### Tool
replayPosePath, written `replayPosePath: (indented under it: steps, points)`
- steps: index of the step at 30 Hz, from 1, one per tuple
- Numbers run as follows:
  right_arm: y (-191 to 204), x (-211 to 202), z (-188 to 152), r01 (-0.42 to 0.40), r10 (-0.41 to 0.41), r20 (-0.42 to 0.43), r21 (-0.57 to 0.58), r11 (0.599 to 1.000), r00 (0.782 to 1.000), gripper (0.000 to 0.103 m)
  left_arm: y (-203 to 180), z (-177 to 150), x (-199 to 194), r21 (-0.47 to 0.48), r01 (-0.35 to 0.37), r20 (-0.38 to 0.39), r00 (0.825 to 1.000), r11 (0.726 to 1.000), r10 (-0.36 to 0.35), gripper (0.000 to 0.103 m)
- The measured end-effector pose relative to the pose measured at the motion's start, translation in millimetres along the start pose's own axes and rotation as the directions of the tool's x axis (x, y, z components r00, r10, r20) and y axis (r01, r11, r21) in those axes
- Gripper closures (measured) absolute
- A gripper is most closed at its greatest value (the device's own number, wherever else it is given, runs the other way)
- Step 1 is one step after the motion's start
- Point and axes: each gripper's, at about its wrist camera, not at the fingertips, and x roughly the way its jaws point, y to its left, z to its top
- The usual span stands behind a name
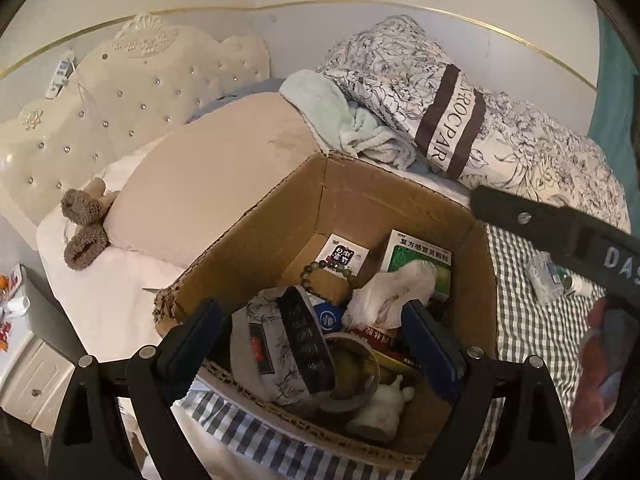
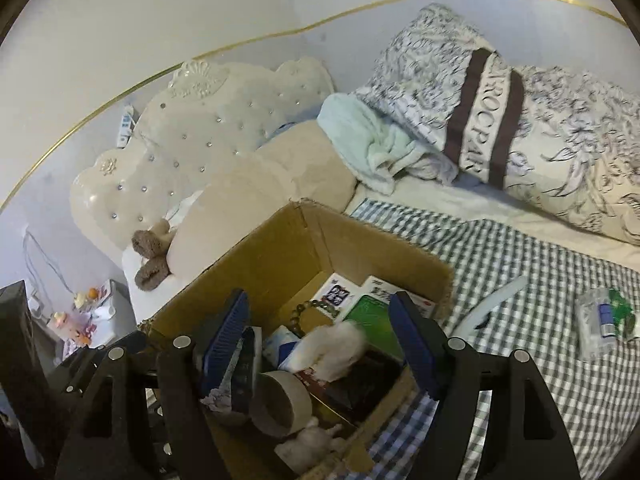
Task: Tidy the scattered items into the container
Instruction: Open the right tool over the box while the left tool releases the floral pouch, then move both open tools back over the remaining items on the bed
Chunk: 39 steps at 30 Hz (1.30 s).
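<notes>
Open cardboard box (image 1: 256, 232), half full

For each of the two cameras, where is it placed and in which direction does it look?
Left wrist: on the left hand-held gripper, looking down into the cardboard box; own open fingers show, and the other gripper's black arm at right.
Right wrist: on the right hand-held gripper, above the box, facing the headboard; own open fingers show.
Shared: box, tape roll, floral pillow.
</notes>
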Motion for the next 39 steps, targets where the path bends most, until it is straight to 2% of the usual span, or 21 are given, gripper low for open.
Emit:
replayPosePath:
  steps: [2,5,10,14,22,25,29,32,35,39]
  points:
    - [-9,-10,-4,0.029,-0.029,0.012,0.012,1.000,1.000,0.030,-5,0,-4,0.017,0.001,0.006,1.000,1.000,-0.001,0.008]
    - [-31,-32,-15,0.103,-0.105,0.039,0.046,0.994,0.994,0.030,-16,0,-10,0.030,0.040,0.011,0.999,0.999,-0.040,0.005]
    - [-81,-76,-31,0.236,-0.242,0.058,0.095,0.967,0.969,0.028,-53,-3,-21,0.079,0.093,0.039,0.995,0.993,-0.096,0.000]
    - [-120,-116,-45,0.321,-0.335,0.090,0.136,0.937,0.938,0.023,-96,-9,-25,0.141,0.131,0.033,0.990,0.981,-0.137,0.000]
    - [-181,-160,-84,0.415,-0.433,0.079,0.180,0.892,0.898,0.022,-172,-24,-28,0.217,0.205,0.014,0.977,0.954,-0.213,0.000]
    - [-205,-164,-97,0.434,-0.453,0.059,0.200,0.878,0.890,0.022,-198,-29,-18,0.243,0.233,-0.010,0.971,0.942,-0.238,0.000]
    - [-235,-157,-113,0.440,-0.456,0.024,0.225,0.869,0.890,0.022,-227,-34,10,0.272,0.261,-0.062,0.965,0.926,-0.253,0.000]
    - [-252,-142,-116,0.429,-0.441,-0.006,0.244,0.870,0.898,0.022,-241,-37,34,0.283,0.266,-0.088,0.964,0.921,-0.251,0.000]
    - [-262,-124,-116,0.426,-0.431,-0.035,0.241,0.872,0.902,0.022,-249,-39,58,0.278,0.294,-0.105,0.956,0.914,-0.275,0.000]
    - [-270,-96,-112,0.414,-0.410,-0.067,0.234,0.880,0.910,0.022,-258,-38,86,0.313,0.261,-0.098,0.965,0.913,-0.243,0.000]
